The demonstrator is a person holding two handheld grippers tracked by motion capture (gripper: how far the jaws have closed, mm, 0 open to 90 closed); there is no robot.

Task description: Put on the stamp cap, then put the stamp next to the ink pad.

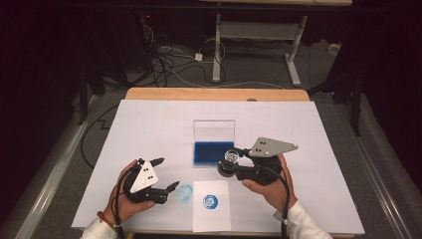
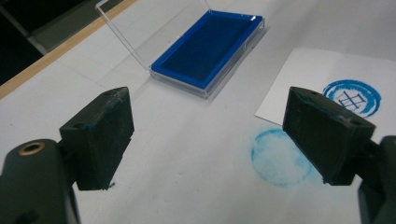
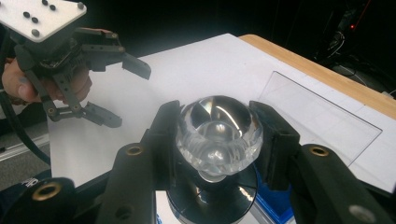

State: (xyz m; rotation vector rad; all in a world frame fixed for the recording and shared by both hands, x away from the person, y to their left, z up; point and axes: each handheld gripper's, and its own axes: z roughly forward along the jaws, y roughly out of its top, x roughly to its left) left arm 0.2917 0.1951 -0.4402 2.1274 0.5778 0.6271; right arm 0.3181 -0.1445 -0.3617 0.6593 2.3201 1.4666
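Stamp (image 3: 218,135) x1 clamped in R gripper (image 1: 233,160); L gripper (image 1: 166,174) fingers apart; 1 ink pad (image 1: 214,152), 2 prints

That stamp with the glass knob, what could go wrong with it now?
The right gripper pinches only the stamp's smooth rounded knob, so it might slip or tilt. It hangs at the ink pad's edge and could tip the open case. The table already has a blue smudge; another stray print is possible.

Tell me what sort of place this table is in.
Probably a lab or workshop set up for recording. A wooden table covered in white sheet stands in a dark room, loose cables trail over the grey carpet behind it, and the metal legs of another desk stand beyond.
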